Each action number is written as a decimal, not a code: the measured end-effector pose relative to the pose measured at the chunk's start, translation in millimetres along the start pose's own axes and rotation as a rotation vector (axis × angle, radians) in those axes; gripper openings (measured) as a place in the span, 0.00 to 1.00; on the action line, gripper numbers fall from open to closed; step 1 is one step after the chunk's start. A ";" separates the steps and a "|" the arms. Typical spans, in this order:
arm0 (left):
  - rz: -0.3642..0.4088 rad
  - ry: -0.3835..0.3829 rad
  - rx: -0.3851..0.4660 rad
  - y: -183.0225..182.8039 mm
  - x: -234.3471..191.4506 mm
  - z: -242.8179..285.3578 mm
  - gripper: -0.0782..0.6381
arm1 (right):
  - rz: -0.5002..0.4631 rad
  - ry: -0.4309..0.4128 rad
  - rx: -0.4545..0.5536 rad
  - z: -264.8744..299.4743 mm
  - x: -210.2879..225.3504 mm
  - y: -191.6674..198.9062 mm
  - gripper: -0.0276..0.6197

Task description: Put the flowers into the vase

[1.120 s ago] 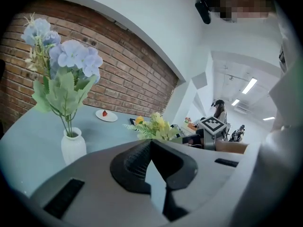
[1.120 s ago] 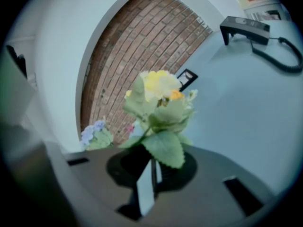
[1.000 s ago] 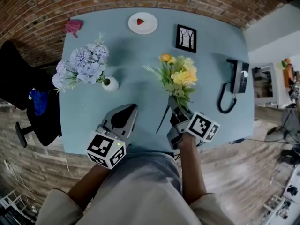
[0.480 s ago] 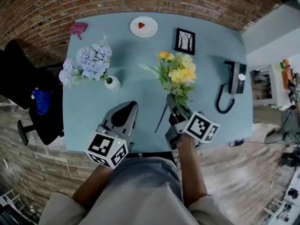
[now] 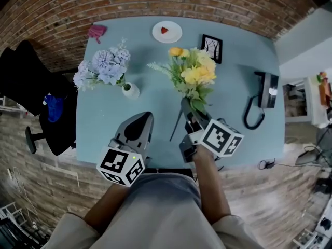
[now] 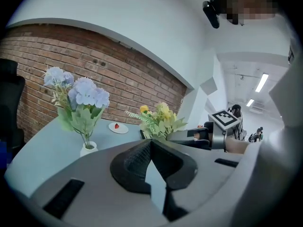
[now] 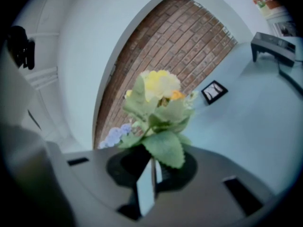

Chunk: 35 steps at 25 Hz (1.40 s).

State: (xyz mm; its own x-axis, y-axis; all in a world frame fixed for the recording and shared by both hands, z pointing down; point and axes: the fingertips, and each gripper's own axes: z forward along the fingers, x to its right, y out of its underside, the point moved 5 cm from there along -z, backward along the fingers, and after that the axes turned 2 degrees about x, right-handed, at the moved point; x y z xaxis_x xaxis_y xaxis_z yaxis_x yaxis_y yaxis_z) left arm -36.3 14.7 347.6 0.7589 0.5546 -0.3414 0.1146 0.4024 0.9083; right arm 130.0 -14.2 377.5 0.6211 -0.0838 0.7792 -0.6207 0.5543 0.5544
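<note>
Moved: yellow flowers (image 5: 193, 77) raised | right hand-held gripper (image 5: 188, 117): clamped on stems | left hand-held gripper (image 5: 143, 119): closed, empty | advice: tip stems down over vase (image 5: 130, 91) mouth

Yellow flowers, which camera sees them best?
The head view. It shows the whole bunch of yellow flowers, with the right claw gripping it low down. The right gripper view sees them close but blurry, leaves hiding some blooms. The left gripper view shows them small and far, right of the blue flowers.
</note>
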 end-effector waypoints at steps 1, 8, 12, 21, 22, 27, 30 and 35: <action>0.001 0.007 -0.002 -0.3 -2.6 -1.8 0.13 | -0.009 -0.005 0.011 2.5 -4.8 -1.0 0.12; 0.019 0.057 -0.001 -10.5 -26.8 -11.9 0.13 | 0.003 0.012 0.134 14.7 -29.2 3.4 0.12; 0.013 0.087 0.005 -16.5 -37.0 -15.0 0.13 | 0.002 0.028 0.192 20.0 -41.2 6.5 0.12; 0.029 0.144 -0.012 -27.2 -53.2 -19.2 0.13 | 0.040 0.046 0.350 25.8 -54.5 3.8 0.12; 0.030 0.147 -0.014 -27.8 -55.0 -19.4 0.13 | 0.038 0.048 0.360 27.2 -56.0 3.8 0.12; 0.022 0.155 -0.020 -31.9 -67.4 -19.7 0.13 | 0.047 0.045 0.418 38.1 -62.8 3.4 0.12; 0.016 0.149 -0.023 -32.6 -75.9 -22.1 0.13 | 0.053 0.034 0.444 46.3 -67.0 4.0 0.12; 0.018 0.131 -0.033 -33.4 -90.7 -26.3 0.13 | 0.052 0.008 0.484 61.0 -72.7 1.8 0.12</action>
State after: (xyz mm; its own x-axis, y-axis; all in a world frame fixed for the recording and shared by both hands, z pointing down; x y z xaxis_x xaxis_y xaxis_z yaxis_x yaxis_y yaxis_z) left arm -125.8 -29.9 341.8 0.6705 0.6514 -0.3552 0.0788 0.4135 0.9071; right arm 54.5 -57.6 339.7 0.5857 -0.0588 0.8084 -0.8012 0.1092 0.5884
